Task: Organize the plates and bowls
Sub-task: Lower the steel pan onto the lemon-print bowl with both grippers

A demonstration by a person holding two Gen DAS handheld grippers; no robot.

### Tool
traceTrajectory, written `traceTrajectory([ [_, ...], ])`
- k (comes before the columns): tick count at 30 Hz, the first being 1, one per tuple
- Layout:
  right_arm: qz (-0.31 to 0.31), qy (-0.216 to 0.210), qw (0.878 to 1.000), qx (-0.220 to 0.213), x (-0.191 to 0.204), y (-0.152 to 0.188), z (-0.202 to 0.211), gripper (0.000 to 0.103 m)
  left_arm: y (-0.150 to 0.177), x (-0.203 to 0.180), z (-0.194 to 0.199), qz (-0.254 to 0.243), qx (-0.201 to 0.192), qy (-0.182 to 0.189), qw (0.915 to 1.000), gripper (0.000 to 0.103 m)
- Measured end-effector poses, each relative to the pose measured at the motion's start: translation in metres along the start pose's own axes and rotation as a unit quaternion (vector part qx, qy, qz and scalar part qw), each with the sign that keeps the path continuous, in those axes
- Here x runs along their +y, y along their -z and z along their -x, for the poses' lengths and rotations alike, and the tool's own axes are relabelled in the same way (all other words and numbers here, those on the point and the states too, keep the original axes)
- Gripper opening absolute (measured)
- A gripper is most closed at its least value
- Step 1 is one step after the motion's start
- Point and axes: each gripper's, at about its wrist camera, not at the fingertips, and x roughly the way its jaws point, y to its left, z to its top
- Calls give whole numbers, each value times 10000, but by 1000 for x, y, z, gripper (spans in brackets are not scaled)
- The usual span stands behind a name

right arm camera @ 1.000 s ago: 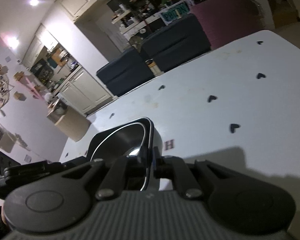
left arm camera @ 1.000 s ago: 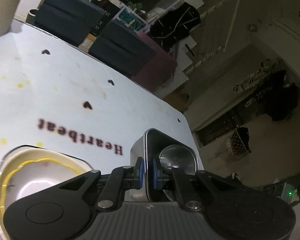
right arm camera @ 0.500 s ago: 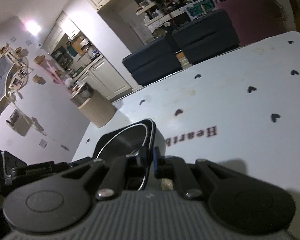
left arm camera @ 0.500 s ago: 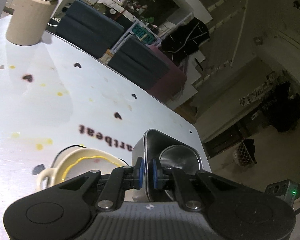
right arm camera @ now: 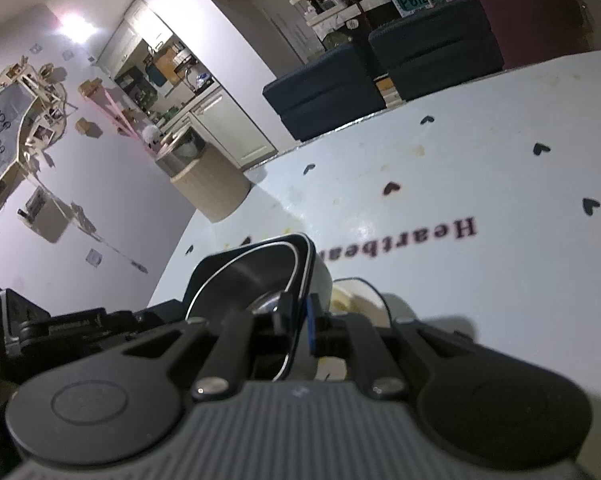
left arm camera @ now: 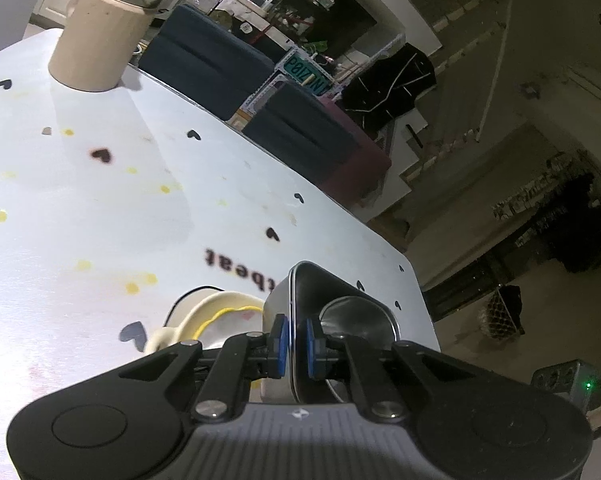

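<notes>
Both tongs are clamped on opposite walls of one steel bowl: left tongs point(left arm camera: 293, 343) pinch its left wall at lower centre of that frame, right tongs point(right arm camera: 298, 322) its right wall. The bowl point(left arm camera: 342, 304) hangs between them above the tabletop point(left arm camera: 100, 208). A cream dish point(left arm camera: 220, 316) sits just left and lower, partly under it; likely the stacking spot.

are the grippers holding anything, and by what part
Both hold the metal bowl by its rim: left gripper on one side wall, right gripper on another.
</notes>
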Motion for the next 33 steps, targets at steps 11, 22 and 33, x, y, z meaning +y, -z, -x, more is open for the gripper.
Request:
traceTrajectory([
  [11, 78, -24, 9995, 304, 11, 5, -10, 10, 3, 15, 1, 75, 120, -196, 9997, 9],
  [22, 93, 281, 9982, 530, 8, 11, -11, 11, 7, 13, -16, -46, 409, -370, 9985, 15],
  [33, 133, 392, 9966, 708, 9, 16, -15, 12, 10, 17, -20, -60, 479, -522, 9975, 15],
])
